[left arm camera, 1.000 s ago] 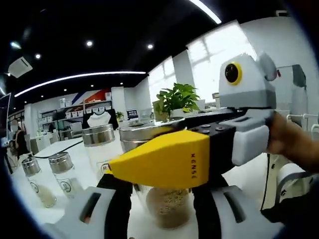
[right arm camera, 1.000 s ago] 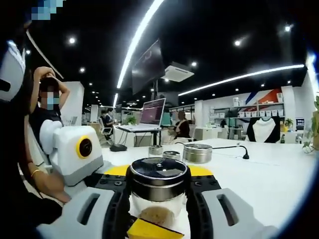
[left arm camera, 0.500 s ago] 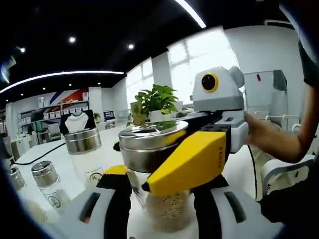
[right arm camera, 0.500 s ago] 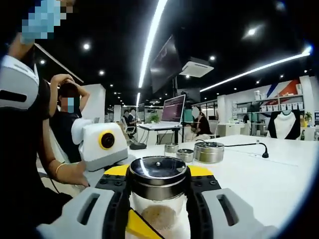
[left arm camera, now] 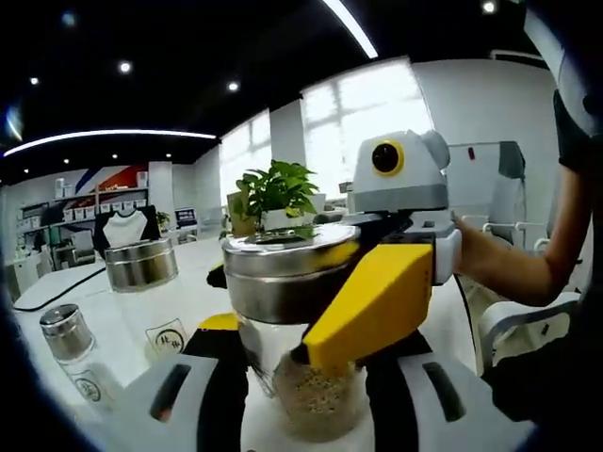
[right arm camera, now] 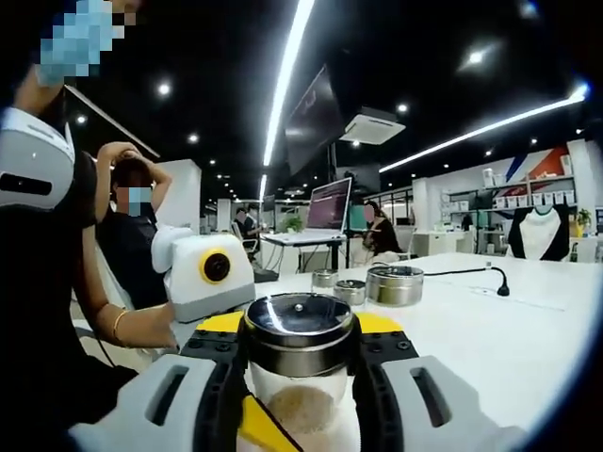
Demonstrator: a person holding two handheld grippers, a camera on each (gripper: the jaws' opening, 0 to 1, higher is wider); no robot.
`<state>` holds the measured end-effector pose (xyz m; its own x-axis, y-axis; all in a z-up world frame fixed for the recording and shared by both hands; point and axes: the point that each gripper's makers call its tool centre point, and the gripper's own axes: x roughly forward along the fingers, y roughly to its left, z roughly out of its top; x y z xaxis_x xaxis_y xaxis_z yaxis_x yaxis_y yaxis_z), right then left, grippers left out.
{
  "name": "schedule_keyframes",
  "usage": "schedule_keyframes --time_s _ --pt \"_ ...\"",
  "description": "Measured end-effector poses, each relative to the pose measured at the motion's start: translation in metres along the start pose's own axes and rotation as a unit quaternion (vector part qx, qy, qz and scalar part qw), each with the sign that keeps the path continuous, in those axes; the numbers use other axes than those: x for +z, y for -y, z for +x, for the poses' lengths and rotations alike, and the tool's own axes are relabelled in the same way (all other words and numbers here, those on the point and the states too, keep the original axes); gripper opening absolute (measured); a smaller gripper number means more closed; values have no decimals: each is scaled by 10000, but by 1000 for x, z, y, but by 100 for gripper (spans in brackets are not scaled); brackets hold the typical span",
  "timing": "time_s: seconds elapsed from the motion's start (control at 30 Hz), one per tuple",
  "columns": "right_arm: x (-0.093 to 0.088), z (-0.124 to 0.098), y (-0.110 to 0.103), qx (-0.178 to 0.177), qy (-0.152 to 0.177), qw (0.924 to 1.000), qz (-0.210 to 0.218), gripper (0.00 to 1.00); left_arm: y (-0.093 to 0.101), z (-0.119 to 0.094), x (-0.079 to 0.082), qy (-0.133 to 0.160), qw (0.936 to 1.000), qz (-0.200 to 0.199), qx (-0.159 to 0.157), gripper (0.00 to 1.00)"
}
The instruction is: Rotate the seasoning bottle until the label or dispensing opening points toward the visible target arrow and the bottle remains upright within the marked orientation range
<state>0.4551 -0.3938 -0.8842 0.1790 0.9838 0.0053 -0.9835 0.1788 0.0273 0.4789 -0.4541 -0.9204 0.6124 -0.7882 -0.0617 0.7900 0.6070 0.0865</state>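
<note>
Seasoning bottle upright on the white table, clamped from two sides by both hand-held grippers.

The seasoning bottle (left arm camera: 303, 330), a glass jar with a steel lid and pale grains in its lower part, stands upright between the jaws of the left gripper (left arm camera: 306, 405), which are closed against its glass body. In the right gripper view the same bottle (right arm camera: 300, 363) sits between the right gripper (right arm camera: 300, 414) jaws, closed on it just below the lid. The right gripper (left arm camera: 386, 273) reaches in across the lid from the right, its yellow jaw angled downward, held by a hand (left arm camera: 490, 268) with the forearm stretched out level. Other shaker jars (left arm camera: 71, 344) and a wide jar (left arm camera: 141, 264) stand apart on the table (left arm camera: 122, 320), and a potted plant (left arm camera: 273, 193) is behind.
</note>
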Motion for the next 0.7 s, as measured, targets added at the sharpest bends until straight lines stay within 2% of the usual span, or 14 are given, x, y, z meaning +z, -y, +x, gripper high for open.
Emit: schedule_keyframes --time_s 0.13,0.43,0.53,0.6,0.7 --pt "-2 -2 5 -232 86 9994 236 42 -2 1 1 84 9999 -85 120 49" --pt "-7 -8 16 -993 178 9934 553 42 -11 4 -1 84 9974 -296 649 48" --pt "-6 -10 21 -1558 424 9845 685 43 -15 5 -1 93 9952 -428 877 48" --pt "-9 -10 22 -1723 419 9802 880 43 -16 5 -1 126 9939 -468 994 48" --pt "-6 -12 24 -1931 362 9784 649 42 -17 5 -2 134 9907 -486 1261 47"
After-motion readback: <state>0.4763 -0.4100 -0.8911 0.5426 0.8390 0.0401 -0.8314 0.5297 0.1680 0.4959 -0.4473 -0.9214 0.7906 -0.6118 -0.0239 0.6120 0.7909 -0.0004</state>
